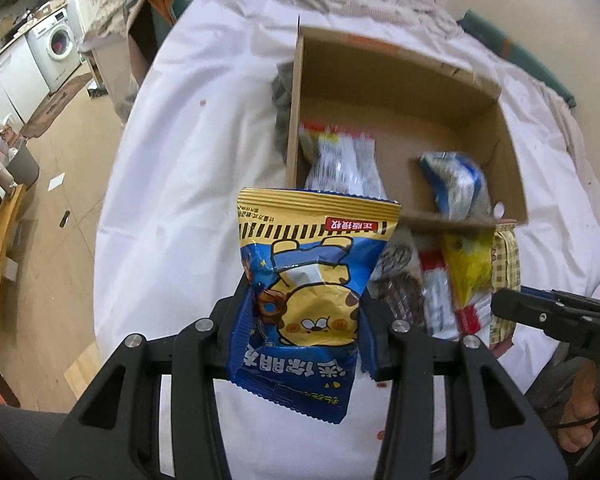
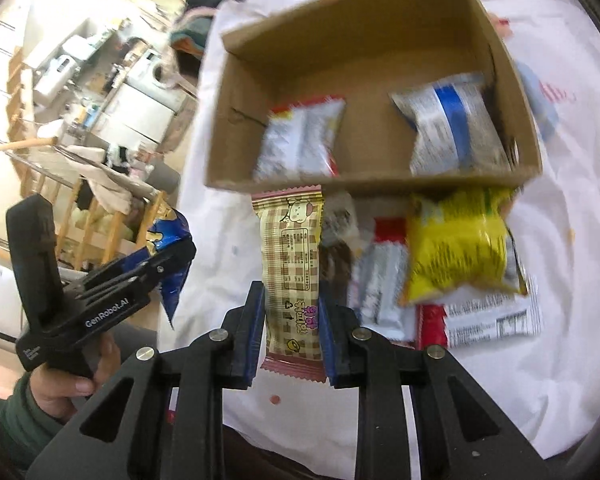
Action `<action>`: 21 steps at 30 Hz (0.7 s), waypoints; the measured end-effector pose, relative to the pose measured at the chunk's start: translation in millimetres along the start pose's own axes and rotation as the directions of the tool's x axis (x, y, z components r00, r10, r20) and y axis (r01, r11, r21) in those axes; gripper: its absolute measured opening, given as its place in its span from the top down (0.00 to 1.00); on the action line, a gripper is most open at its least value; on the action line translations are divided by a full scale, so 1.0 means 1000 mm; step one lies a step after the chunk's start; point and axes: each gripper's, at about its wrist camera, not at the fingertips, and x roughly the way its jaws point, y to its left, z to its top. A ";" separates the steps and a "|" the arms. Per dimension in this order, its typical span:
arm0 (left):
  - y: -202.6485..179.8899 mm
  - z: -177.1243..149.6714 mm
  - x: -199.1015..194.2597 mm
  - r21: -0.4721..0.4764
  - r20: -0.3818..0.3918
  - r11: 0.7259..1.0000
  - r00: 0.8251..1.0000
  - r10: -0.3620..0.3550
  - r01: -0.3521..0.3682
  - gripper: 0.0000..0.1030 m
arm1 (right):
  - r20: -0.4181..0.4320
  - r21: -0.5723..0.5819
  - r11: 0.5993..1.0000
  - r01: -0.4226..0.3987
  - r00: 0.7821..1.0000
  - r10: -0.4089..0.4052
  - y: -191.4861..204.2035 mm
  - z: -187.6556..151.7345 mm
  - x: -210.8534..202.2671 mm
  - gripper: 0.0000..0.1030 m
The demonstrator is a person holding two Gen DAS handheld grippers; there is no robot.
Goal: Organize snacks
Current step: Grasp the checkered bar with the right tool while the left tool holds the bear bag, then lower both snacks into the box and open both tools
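Left gripper point(image 1: 306, 312) clamps blue-yellow bag point(image 1: 308, 280) | right gripper point(image 2: 292, 320) clamps checkered bar point(image 2: 292, 268)

Bright, even daylight in both views; upper left of right wrist view blown out w/ glare. Motion blur smears the open brown cardboard box point(image 2: 364, 60) & packets inside. Fisheye bends edges, dark corners.
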 end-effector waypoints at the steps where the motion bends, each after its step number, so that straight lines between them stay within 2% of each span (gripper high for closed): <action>1: 0.000 0.005 -0.003 -0.007 0.005 1.000 1.000 -0.009 0.009 0.61 | 0.014 0.004 1.000 -0.009 1.000 0.009 0.002 0.005 -0.005 0.75; 7: -0.013 0.053 -0.019 -0.013 0.058 0.999 0.997 -0.048 0.049 0.61 | 0.118 0.002 1.000 -0.019 0.993 0.018 0.010 0.041 -0.036 0.75; 13: -0.036 0.102 -0.008 0.002 0.064 0.997 0.995 -0.080 0.080 0.61 | 0.181 0.037 0.999 0.025 0.983 -0.031 -0.008 0.084 -0.053 0.75; 18: -0.058 0.124 0.011 0.047 0.073 0.997 0.995 -0.069 0.066 0.61 | 0.206 0.042 0.997 0.072 0.975 -0.079 -0.027 0.107 -0.048 0.75; 21: -0.066 0.124 0.034 0.044 0.031 0.996 0.997 -0.073 0.071 0.61 | 0.202 0.078 0.995 0.068 0.976 -0.083 -0.049 0.102 -0.037 0.75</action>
